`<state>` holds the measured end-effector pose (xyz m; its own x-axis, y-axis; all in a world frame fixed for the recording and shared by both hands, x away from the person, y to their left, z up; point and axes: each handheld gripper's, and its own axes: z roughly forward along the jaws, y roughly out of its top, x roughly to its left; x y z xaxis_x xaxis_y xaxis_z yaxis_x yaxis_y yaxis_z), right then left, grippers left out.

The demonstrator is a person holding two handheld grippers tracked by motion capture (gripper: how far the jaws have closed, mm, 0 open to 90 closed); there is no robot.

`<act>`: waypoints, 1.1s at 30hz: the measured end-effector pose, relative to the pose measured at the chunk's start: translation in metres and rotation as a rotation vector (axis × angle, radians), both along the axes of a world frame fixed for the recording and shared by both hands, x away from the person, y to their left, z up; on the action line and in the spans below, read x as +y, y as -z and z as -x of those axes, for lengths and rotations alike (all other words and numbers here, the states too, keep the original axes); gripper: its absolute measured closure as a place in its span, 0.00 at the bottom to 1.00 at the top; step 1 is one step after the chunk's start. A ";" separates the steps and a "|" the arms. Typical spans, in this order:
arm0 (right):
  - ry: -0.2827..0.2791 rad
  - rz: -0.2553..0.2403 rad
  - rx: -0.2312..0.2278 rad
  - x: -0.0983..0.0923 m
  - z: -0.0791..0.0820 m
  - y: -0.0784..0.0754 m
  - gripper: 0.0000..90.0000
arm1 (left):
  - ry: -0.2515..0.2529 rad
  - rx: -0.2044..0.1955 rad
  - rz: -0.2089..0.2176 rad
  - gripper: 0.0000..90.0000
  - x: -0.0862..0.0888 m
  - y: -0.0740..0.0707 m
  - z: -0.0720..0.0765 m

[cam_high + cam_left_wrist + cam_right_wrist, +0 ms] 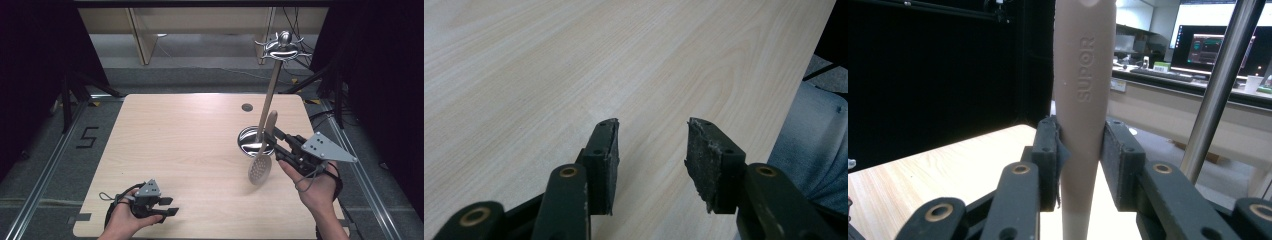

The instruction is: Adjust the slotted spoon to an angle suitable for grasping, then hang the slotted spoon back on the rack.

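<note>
The beige plastic slotted spoon (261,162) is clamped by its handle between the pads of the right gripper (276,139), its perforated head hanging down, just beside the steel utensil stand (272,85). The left gripper (172,207) rests apart on the wooden table (180,135), its jaws parted and holding nothing.

Lighting was even and bright from overhead on my high view; the table (190,150) read pale, while both side areas fell to near black. Soft short shadows sat under the slotted spoon (261,167) and the left gripper (170,209). The steel rack base (250,141) threw a glare spot. My left gripper view was sharp near the pads, softer and washed out toward the far tabletop. In my right gripper view the spoon handle (1084,100) was crisp; the lit monitors (1215,47) behind blew out, slightly blurred.
</note>
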<state>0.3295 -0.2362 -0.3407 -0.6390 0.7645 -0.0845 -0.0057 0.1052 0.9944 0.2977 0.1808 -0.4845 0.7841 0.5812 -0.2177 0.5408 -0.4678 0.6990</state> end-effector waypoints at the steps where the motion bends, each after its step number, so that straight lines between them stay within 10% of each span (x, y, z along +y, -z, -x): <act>1: 0.004 -0.002 -0.006 0.000 -0.001 -0.001 0.79 | 0.014 -0.011 -0.014 0.61 0.001 -0.001 -0.001; 33: 0.109 -0.039 0.002 -0.019 0.010 -0.011 0.79 | -0.019 -0.030 -0.001 0.62 0.004 -0.005 0.003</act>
